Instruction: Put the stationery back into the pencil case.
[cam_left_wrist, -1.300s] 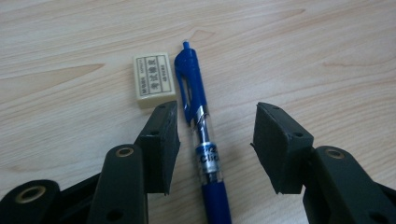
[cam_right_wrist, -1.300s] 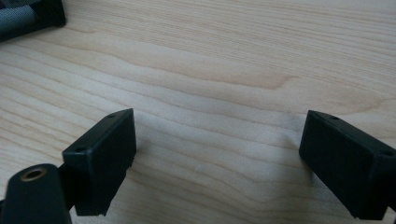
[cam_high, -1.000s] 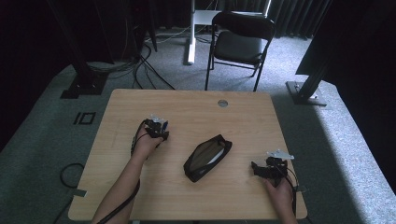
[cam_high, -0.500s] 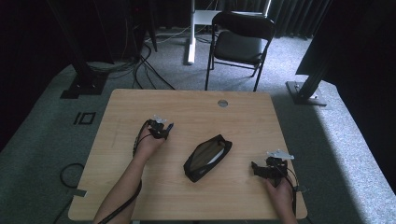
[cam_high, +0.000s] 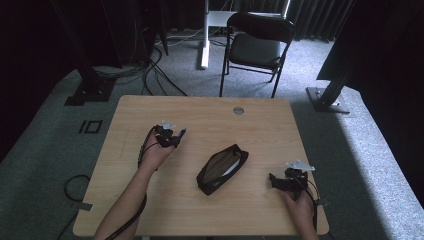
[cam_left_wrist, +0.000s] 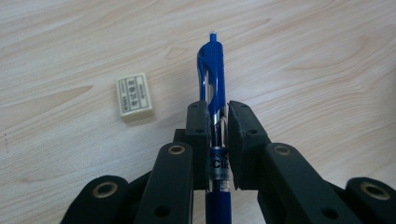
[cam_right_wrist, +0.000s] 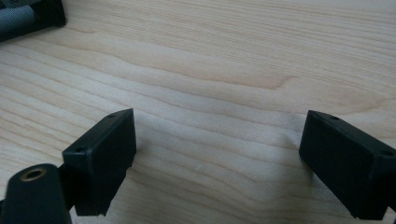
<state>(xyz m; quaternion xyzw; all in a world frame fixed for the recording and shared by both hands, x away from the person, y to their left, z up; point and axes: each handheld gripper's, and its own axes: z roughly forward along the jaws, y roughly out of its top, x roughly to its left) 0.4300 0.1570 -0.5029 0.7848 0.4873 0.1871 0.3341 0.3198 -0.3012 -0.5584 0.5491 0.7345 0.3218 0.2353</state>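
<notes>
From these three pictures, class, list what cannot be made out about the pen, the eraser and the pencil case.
- Pen: in the left gripper view its lower end is cut off by the bottom edge, and the left gripper covers part of the barrel.
- Eraser: the print on its label is too small to read.
- Pencil case: in the high view the contents are too dark and small to tell; in the right gripper view the top left edge cuts it off.

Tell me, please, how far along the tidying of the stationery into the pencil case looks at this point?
Done: the left gripper has shut on the blue pen, gripping it mid-barrel above the table. In hand: carrying that pen; the black pencil case lies open in the middle. Left: the pen is not yet in the case, the eraser lies on the wood, and the right gripper is open with nothing between its jaws.
</notes>
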